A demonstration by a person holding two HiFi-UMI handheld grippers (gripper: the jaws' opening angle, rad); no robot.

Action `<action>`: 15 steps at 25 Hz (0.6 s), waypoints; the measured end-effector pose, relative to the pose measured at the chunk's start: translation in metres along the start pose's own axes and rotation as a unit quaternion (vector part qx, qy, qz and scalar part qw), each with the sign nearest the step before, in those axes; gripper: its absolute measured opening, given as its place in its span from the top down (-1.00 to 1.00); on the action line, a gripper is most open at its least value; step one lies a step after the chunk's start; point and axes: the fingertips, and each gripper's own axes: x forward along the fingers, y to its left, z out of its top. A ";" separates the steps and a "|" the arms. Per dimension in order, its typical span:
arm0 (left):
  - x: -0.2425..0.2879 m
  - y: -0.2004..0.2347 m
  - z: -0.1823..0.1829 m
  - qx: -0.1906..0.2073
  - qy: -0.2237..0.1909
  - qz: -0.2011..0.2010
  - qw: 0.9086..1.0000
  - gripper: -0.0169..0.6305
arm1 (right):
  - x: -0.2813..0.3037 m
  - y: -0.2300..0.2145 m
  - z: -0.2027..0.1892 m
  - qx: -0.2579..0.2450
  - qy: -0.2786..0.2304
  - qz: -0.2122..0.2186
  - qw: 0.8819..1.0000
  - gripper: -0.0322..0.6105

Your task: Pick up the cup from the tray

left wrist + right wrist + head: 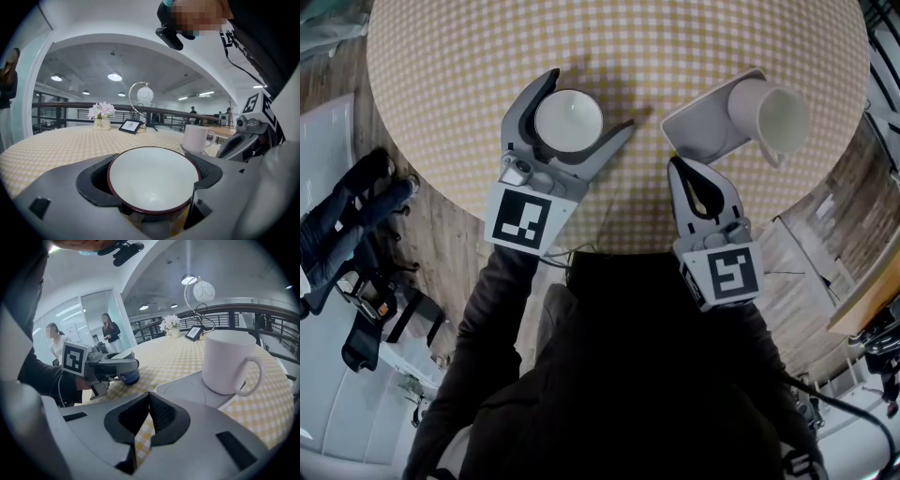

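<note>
A cup (568, 120), white inside with a dark red rim and a blue outside (125, 376), sits between the jaws of my left gripper (590, 100), which is shut on it low over the checked table (469, 66). In the left gripper view the cup (152, 180) fills the space between the pads. To the right lies a white tray (703, 127) with a white mug (773, 114) standing on its far side. My right gripper (673, 165) is shut and empty, its tips just in front of the tray (187, 390).
The round table's near edge runs just under both grippers. At its far side stand a small flower vase (101, 117), a dark picture frame (130, 125) and a round lamp (202, 290). Black gear lies on the floor at the left (356, 234). Two people stand far behind (110, 331).
</note>
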 end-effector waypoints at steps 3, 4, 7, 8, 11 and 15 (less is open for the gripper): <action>0.001 -0.002 0.001 0.000 -0.001 0.007 1.000 -0.40 | -0.006 -0.004 -0.003 -0.005 0.001 0.000 1.000 0.88; 0.000 -0.003 0.002 -0.001 -0.002 0.011 1.000 -0.40 | -0.008 -0.005 -0.003 -0.006 0.000 0.000 1.000 0.88; -0.006 0.002 0.007 -0.003 -0.011 0.023 1.000 -0.40 | -0.007 -0.006 -0.002 -0.007 -0.004 0.000 1.000 0.88; -0.010 0.004 0.009 -0.001 -0.013 0.026 1.000 -0.40 | -0.007 -0.003 -0.001 -0.007 -0.005 0.001 1.000 0.88; -0.026 0.002 0.018 0.006 -0.017 0.035 0.999 -0.40 | -0.015 0.007 0.002 -0.011 -0.008 0.005 1.000 0.88; -0.047 -0.004 0.032 0.011 -0.026 0.058 0.998 -0.40 | -0.029 0.014 0.011 -0.024 -0.025 0.011 0.999 0.88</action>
